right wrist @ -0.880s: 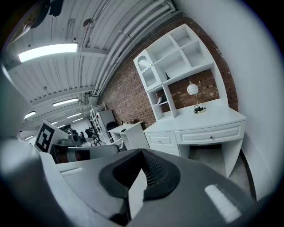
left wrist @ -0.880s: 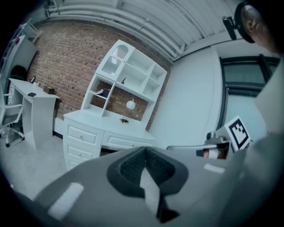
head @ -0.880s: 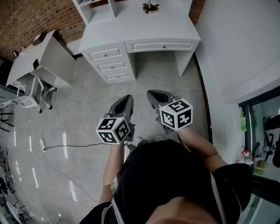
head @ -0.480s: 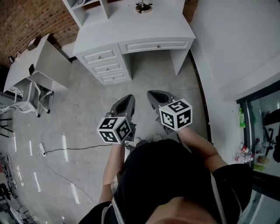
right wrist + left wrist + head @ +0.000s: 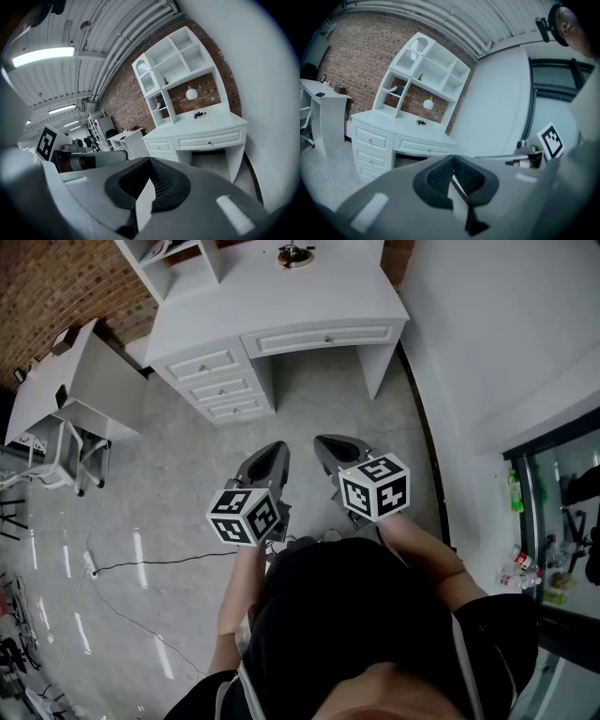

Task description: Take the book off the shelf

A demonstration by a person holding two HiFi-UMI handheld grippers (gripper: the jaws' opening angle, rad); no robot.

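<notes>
Head view: at the far left a small white side table (image 5: pixel 89 371) stands against the brick wall (image 5: pixel 56 277), with a white chair (image 5: pixel 66 451) just beside it. A thin black cable (image 5: pixel 159 563) runs across the grey floor (image 5: pixel 169 474) below them.

The left gripper (image 5: pixel 274 449) is held in front of the person's black shirt (image 5: pixel 356 615), its marker cube near the body. In the left gripper view its two dark ribbed pads (image 5: pixel 440 176) meet with no gap and nothing lies between them.

Ahead stands a white desk (image 5: pixel 281 292) with a stack of drawers (image 5: pixel 220 385) on its left side and a globe lamp (image 5: pixel 295 254) on its top. A white shelf hutch (image 5: pixel 426 70) rises from the desk. The book (image 5: pixel 397 89) shows only as a small dark shape in the lower left compartment of that hutch, well apart from both grippers.

The right gripper (image 5: pixel 324 442) is held just beside the left one, pointing the same way. In the right gripper view its pads (image 5: pixel 164 180) are pressed together and hold nothing.

At the right a plain white wall (image 5: pixel 487 334) runs down to a window ledge holding a green bottle (image 5: pixel 514 493).
</notes>
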